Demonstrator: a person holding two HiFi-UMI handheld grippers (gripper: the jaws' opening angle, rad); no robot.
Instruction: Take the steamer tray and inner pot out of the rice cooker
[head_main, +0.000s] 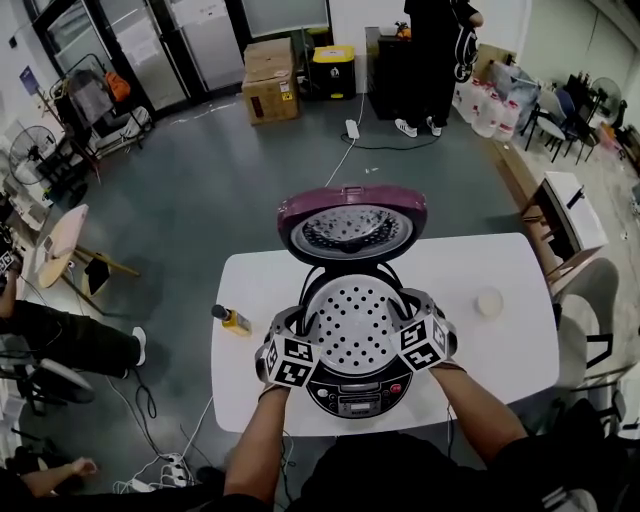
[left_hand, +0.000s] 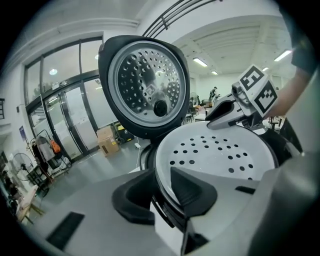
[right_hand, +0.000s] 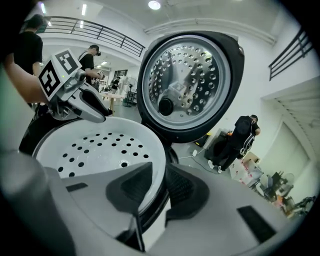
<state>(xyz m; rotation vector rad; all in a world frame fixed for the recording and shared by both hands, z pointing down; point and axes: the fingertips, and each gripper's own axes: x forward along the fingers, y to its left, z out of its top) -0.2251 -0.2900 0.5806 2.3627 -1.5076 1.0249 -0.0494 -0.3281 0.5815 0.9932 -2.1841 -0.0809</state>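
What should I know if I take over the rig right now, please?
Left gripper: shut on the steamer tray, at its left rim.
Right gripper: shut on the tray's right rim.
Things: rice cooker stands on the white table with its lid open. The tray sits in the cooker. The inner pot is hidden beneath it.
Done: lid open, tray gripped on both sides.
Left: lift the tray out, set it down, then take out the pot.

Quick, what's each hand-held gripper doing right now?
Left hand-held gripper: closed on the steamer tray rim.
Right hand-held gripper: closed on the steamer tray's opposite rim.
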